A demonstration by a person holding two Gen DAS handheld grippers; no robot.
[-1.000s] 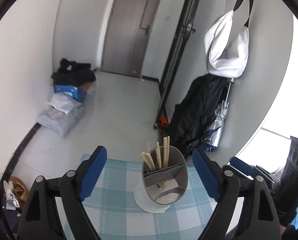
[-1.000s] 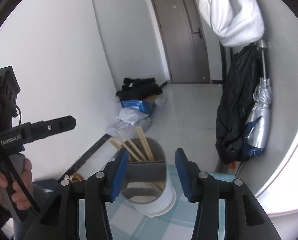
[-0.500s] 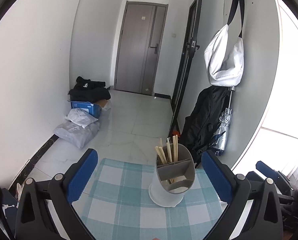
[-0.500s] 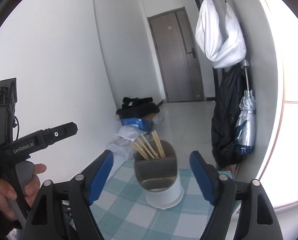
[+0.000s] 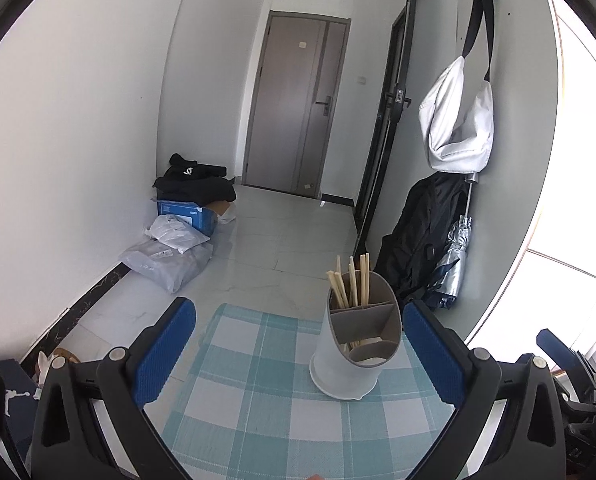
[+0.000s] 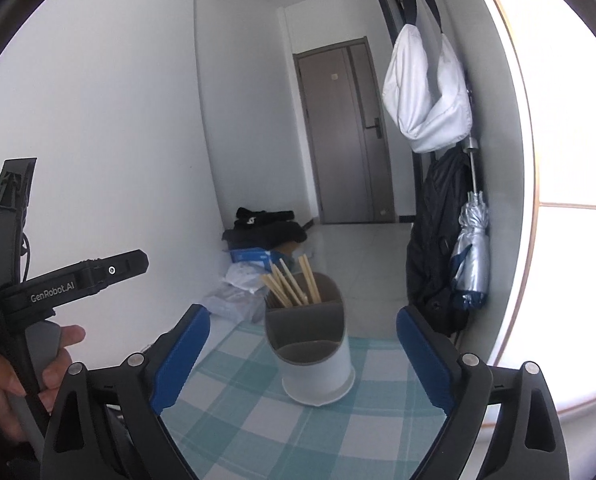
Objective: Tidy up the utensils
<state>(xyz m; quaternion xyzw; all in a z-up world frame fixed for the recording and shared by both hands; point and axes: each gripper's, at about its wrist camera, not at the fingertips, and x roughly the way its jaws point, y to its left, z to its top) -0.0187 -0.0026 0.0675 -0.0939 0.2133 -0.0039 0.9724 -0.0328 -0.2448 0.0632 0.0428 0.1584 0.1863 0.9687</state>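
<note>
Utensil holder (image 5: 355, 344), a white cylindrical plastic cup with a grey divided insert, stands upright on the bench (image 5: 258, 420), which is covered by a teal-and-white checked cloth. Pale wooden chopsticks (image 5: 351, 282) stand as a bundle in the rear compartment, their tips fanning above the rim; the front compartments show no utensils, though their depths are partly hidden.

Left tool (image 5: 298, 352): black frame with blue pads, aimed slightly downward over the bench, jaws spread wide. The holder lies ahead of it, nearer the right-hand pad, touching neither pad. In the right wrist view this tool's black body appears at the left edge, gripped by a hand (image 6: 26, 372) whose fingers wrap its grey handle.

Right tool (image 6: 303, 354): same build, also tilted slightly downward, its jaws opening at this moment. The holder (image 6: 313, 356) sits ahead of and between the two blue pads, apart from both, and nothing is pinched.

Background: a grey door (image 5: 298, 108) at the end of a pale tiled floor; a white bag (image 5: 455, 128) hanging on the right wall above a black garment (image 5: 421, 232) and a folded silver umbrella (image 5: 455, 256); a blue box (image 5: 186, 214) and plastic parcels against the left wall.
</note>
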